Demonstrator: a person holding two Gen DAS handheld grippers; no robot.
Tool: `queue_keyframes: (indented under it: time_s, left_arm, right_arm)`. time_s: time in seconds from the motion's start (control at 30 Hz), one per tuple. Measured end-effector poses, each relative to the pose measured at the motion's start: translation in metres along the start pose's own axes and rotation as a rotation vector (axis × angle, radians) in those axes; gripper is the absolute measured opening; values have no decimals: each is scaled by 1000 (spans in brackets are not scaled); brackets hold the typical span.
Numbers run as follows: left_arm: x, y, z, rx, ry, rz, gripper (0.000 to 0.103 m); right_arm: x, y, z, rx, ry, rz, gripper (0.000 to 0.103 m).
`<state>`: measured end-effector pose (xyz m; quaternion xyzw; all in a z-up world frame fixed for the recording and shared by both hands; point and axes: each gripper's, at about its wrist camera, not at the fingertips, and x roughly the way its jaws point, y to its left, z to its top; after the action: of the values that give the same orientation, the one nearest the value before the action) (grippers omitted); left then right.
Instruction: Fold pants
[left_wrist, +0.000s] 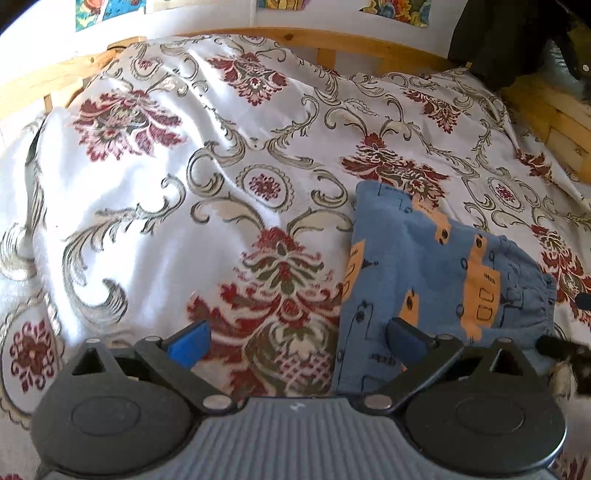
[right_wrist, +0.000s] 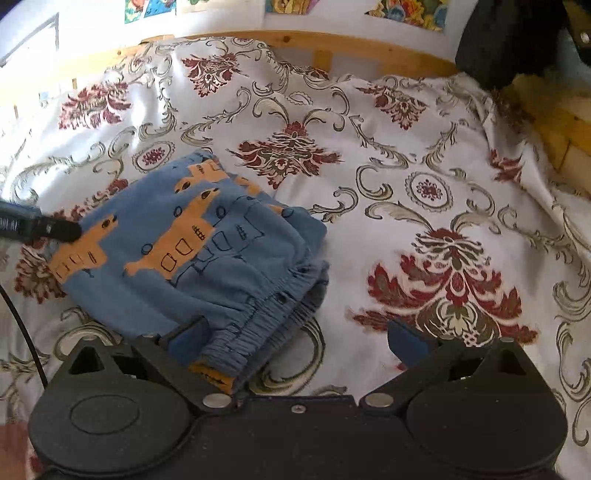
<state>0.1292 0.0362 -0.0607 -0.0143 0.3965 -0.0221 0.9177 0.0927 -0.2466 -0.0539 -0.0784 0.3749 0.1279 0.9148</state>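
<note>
Glossy white bedspread (left_wrist: 155, 192) with red flowers and grey-gold scrolls covers the bed, rumpled against a slatted pine frame (left_wrist: 332, 44), and on it we see the pants (right_wrist: 192, 254), soft blue knit with orange shapes, folded into a small packet with the gathered elastic waistband nearest our right gripper (right_wrist: 299, 341). Both that one and our left gripper (left_wrist: 297, 339) have their blue-padded fingers spread wide, gripping nothing.
</note>
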Motion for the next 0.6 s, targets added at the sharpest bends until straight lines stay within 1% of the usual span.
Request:
queue_keyframes:
  time_s: [0.07,0.13,0.2,0.27,0.3,0.37,0.4,0.47,0.53,0.6]
  left_arm:
    - [-3,7,-4,-4,8,-8,103]
    - [-6,13,-6,4,20,5,103]
    - [-8,18,-5,13,36,59,103]
    - [-11,23,-3,16,61,123,103]
    - [-15,25,-1,10,59,125,103]
    - [-25,28,2,-13,18,81,103]
    - [-30,29,4,-31,-7,46,103]
    - [-35,25,12,-53,-33,-27,103]
    - [-32,16,21,-52,-43,-102,103]
    - [-24,5,31,-31,-32,-151,103]
  right_arm:
    - [-5,-8,1,16,-7,24,102]
    - [-12,-15,4,36,-29,37,102]
    - [-17,-23,7,52,-48,10,102]
    - [-21,-33,9,81,-69,3,102]
    - [-22,-38,9,107,-79,4,102]
    - [-23,-49,8,182,-101,28,102]
    - [-23,-54,9,220,-107,51,102]
    - [-20,-61,8,290,-118,107,102]
    - [-16,-64,9,324,-120,144,102]
    - [-12,-65,9,328,-113,174,102]
